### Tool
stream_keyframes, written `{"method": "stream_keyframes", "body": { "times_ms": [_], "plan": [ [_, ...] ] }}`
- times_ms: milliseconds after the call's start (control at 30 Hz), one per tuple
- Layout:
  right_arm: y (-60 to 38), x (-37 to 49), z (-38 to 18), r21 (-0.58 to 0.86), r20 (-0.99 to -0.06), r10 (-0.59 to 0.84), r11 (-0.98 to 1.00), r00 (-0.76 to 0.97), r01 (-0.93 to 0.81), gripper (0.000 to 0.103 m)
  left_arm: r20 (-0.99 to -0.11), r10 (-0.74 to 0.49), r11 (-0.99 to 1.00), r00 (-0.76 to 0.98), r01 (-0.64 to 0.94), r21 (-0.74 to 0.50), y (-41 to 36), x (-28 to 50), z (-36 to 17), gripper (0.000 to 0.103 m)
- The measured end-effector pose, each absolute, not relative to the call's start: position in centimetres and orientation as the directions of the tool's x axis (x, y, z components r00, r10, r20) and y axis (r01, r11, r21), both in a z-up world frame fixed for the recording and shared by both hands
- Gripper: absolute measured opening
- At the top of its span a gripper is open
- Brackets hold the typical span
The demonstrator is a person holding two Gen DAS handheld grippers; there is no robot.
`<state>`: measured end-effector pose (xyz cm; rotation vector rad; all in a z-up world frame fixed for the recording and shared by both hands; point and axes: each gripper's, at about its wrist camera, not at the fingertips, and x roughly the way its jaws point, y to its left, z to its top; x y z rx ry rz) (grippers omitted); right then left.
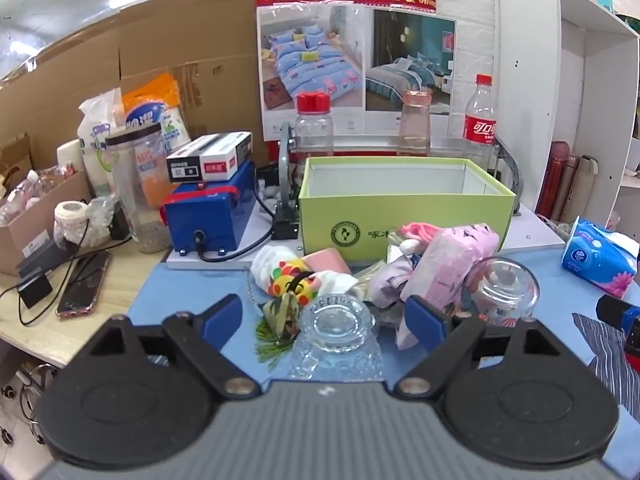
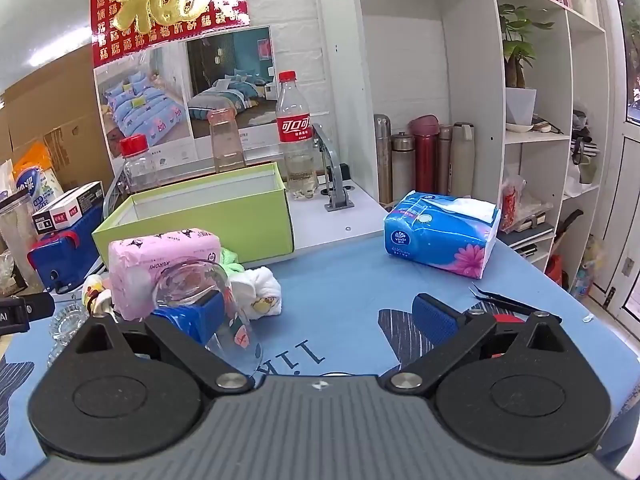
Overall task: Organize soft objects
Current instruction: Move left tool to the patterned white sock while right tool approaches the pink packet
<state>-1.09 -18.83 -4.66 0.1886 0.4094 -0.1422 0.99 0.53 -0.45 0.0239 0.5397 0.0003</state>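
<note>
Left wrist view: low over desk (image 1: 192,292), facing wall poster, close on soft pile. Right wrist view: further right, angled toward shelves. Both share green box (image 1: 404,216) (image 2: 224,216), Coca-Cola bottle (image 1: 480,120) (image 2: 294,128), blue tissue pack (image 1: 600,256) (image 2: 440,236).

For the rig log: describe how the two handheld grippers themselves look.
Left gripper and right gripper look alike: ribbed grey body, two black round discs, black linkage arms with silver pivot bolts, blue padded fingers. No cables, sleeves or markings show.
</note>
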Motion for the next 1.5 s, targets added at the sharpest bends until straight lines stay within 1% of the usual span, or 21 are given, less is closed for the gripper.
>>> {"method": "stream_keyframes", "body": {
  "times_ms": [400, 600, 633, 767, 900, 1000, 1400, 1500],
  "plan": [
    [-18.8, -0.5, -4.9, 0.150, -0.417, -0.098, 0.973, 0.903, 0.175, 0.088, -0.523, 0.013, 1.000, 0.852, -0.005, 0.016, 1.0, 1.5, -0.8, 0.087],
    [-19.0, 0.0, -5.2, 0.147, -0.429, -0.099, 0.973, 0.898, 0.178, 0.088, -0.544, 0.002, 1.000, 0.839, 0.000, 0.004, 2.2, 2.6, -0.8, 0.087],
    [-19.1, 0.1, -5.2, 0.145, -0.432, -0.104, 0.972, 0.896, 0.183, 0.088, -0.546, 0.009, 1.000, 0.838, -0.015, -0.006, 2.9, 3.0, -0.7, 0.087],
    [-19.8, 1.1, -5.6, 0.159, -0.442, -0.110, 0.967, 0.890, 0.199, 0.088, -0.526, 0.112, 0.989, 0.843, -0.147, -0.024, 5.3, 4.2, 0.1, 0.087],
    [-20.3, 2.3, -5.9, 0.166, -0.457, -0.111, 0.964, 0.883, 0.206, 0.088, -0.535, 0.143, 0.979, 0.832, -0.200, -0.050, 7.1, 5.6, 0.4, 0.087],
    [-20.5, 3.0, -6.3, 0.171, -0.466, -0.103, 0.964, 0.879, 0.204, 0.088, -0.541, 0.170, 0.973, 0.823, -0.227, -0.040, 7.5, 6.3, 0.2, 0.087],
    [-20.7, 4.1, -6.4, 0.167, -0.476, -0.108, 0.963, 0.873, 0.210, 0.088, -0.581, 0.153, 0.979, 0.799, -0.203, -0.021, 7.2, 8.5, -1.1, 0.087],
    [-20.9, 4.7, -6.1, 0.160, -0.480, -0.105, 0.966, 0.871, 0.205, 0.088, -0.616, 0.102, 0.988, 0.781, -0.151, -0.027, 7.9, 10.6, -1.3, 0.087]
  ]
}}
